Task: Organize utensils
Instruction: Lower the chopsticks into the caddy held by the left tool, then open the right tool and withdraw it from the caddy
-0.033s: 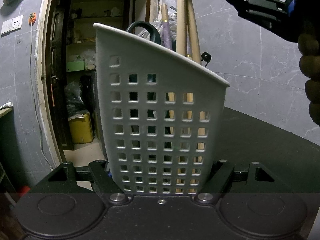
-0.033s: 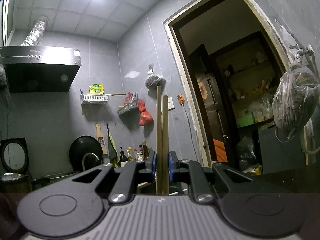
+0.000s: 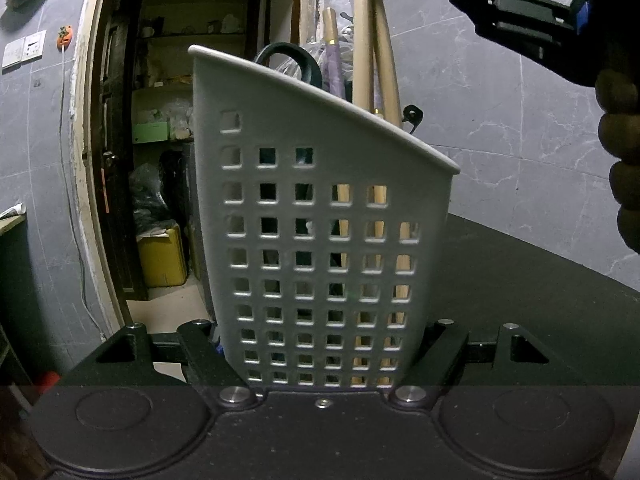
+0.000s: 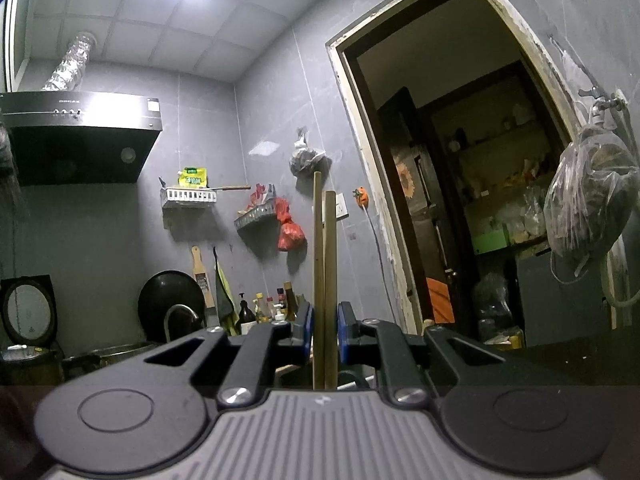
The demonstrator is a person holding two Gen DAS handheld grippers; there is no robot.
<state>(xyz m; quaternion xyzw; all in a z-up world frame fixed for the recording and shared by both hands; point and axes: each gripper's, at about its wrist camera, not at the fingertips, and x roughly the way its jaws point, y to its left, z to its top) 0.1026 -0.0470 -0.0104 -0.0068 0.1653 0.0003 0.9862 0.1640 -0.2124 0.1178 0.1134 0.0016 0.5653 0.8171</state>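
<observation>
1. The left gripper (image 3: 320, 344) has its two black fingers clamped on the lower sides of a white perforated plastic utensil basket (image 3: 320, 216), which fills the space between them and stands upright with a slanted rim.
2. Inside the basket, beyond the near wall, stand pale wooden chopsticks (image 3: 374, 60), a purple-handled utensil (image 3: 335, 68) and a dark looped handle (image 3: 288, 60), all rising above the rim.
3. The basket sits at the edge of a dark tabletop (image 3: 520, 280) that stretches away to the right of the left gripper.
4. Above and to the right of the basket, the right gripper's blue-and-black body (image 3: 516, 4) shows, with a person's hand (image 3: 622, 152) around its grip.
5. The right gripper (image 4: 324, 332) is closed tight on a pair of brown wooden chopsticks (image 4: 324, 260), pinched between its blue pads and pointing straight up ahead of it.
6. Far beyond the right gripper lie a grey tiled wall (image 4: 260, 100), a black range hood (image 4: 80, 136) up to the left, and a dark doorway (image 4: 460, 200) to the right.
</observation>
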